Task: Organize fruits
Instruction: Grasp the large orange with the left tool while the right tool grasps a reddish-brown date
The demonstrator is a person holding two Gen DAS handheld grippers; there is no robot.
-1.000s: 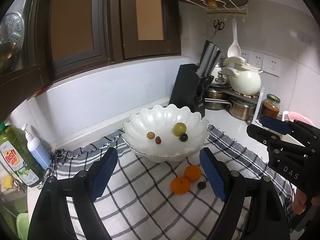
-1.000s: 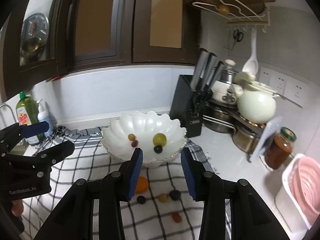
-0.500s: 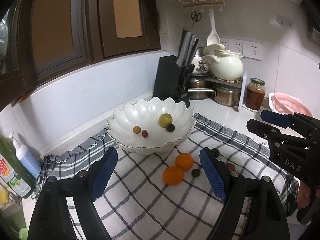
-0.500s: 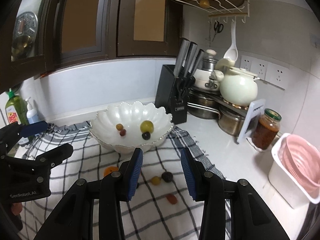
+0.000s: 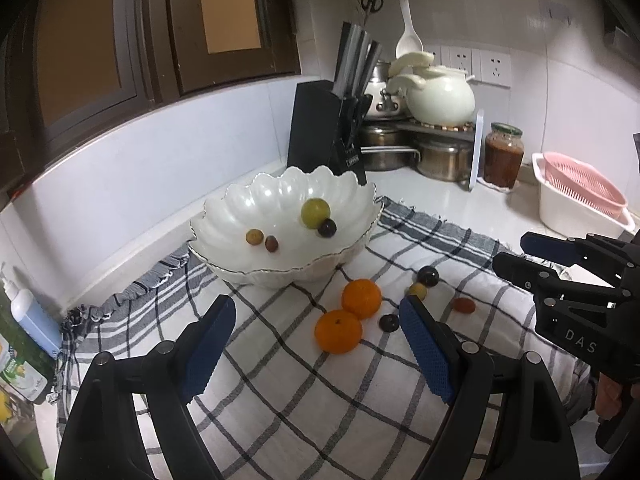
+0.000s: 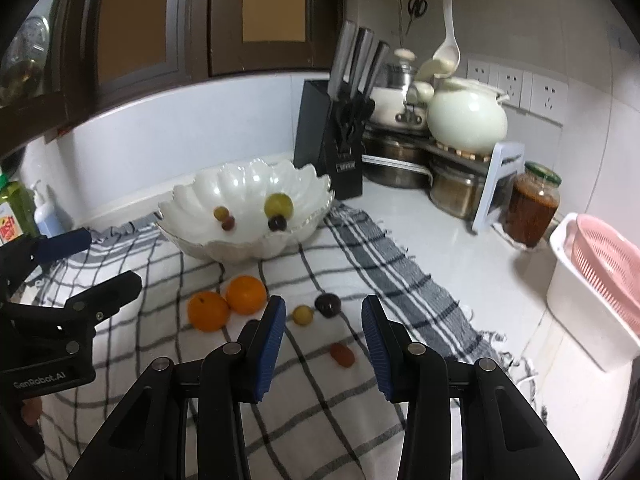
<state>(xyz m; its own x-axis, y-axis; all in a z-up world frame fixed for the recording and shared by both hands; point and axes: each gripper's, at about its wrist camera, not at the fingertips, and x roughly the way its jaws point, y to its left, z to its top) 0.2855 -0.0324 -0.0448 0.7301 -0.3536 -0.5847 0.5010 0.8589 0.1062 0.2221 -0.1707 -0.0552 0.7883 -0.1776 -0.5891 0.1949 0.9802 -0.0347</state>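
A white scalloped bowl [image 5: 224, 236] [image 6: 180, 216] stands on a checked cloth [image 5: 280, 380] and holds a green fruit [image 5: 315, 213] and three small fruits. On the cloth lie two oranges [image 5: 338, 330] [image 5: 361, 297], dark plums [image 5: 428, 276] [image 6: 327, 304], a small yellow fruit [image 6: 302, 314] and a red one [image 6: 342, 354]. My left gripper [image 5: 316, 344] is open and empty, above the cloth before the oranges. My right gripper [image 6: 323, 340] is open and empty, above the small fruits.
A black knife block [image 5: 328, 140] stands behind the bowl. Pots, a white kettle [image 5: 440, 96] and a sauce jar [image 5: 503, 154] fill the back right corner. A pink colander in a white tub [image 5: 580, 192] sits at right. Soap bottles [image 5: 28, 316] stand at left.
Both grippers have pulled back and swung rightward; the bowl sits farther off and more loose fruit on the cloth has come into view. Both stay open.
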